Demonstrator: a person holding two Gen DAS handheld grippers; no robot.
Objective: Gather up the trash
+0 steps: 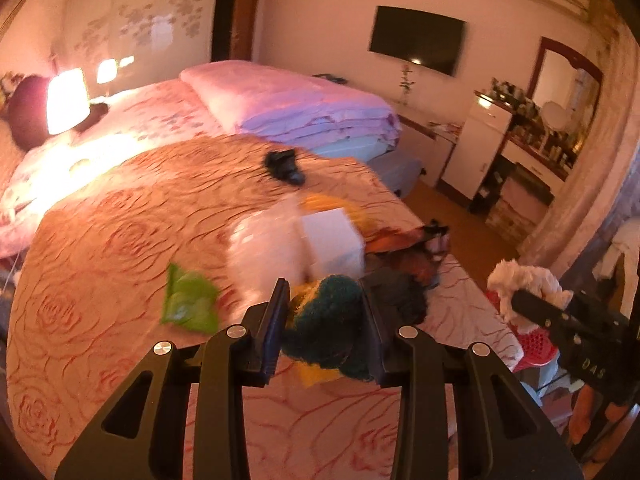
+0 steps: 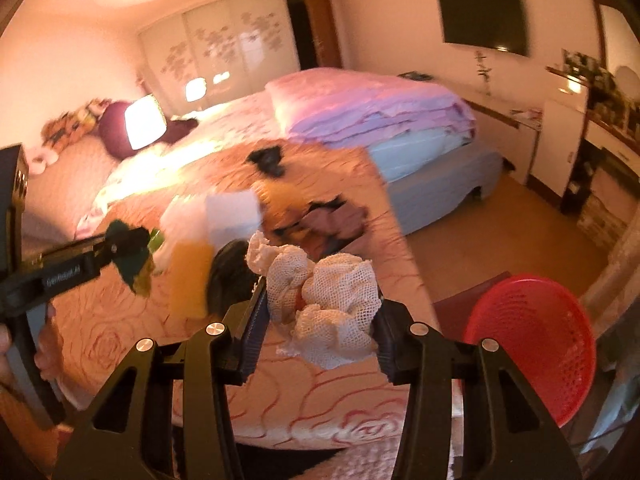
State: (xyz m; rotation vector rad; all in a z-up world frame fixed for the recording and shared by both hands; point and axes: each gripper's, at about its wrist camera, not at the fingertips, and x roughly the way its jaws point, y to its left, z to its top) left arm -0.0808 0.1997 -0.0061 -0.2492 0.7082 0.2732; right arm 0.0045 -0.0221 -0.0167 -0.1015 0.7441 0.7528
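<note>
Your left gripper (image 1: 324, 316) pinched a green-and-yellow scouring sponge (image 1: 326, 326), and your right gripper (image 2: 320, 308) was clamped on a crumpled white mesh cloth (image 2: 332, 300), both lifted above the bed (image 1: 100, 280). The red basket (image 2: 536, 352) stood beside the bed on your right. Neither piece was binned yet. A green wrapper (image 1: 190, 300), a white block (image 1: 334, 236) and what looked like more scraps remained on the bedspread.

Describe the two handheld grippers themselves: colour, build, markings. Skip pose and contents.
Both the left gripper and right gripper are matte black, with triangular cut-out linkage arms joined by round silver pins. Their fingers are flat ribbed plates. White lettering runs along each body; the left's is unreadable, the right's reads "DAS". No cables or sleeves show.
</note>
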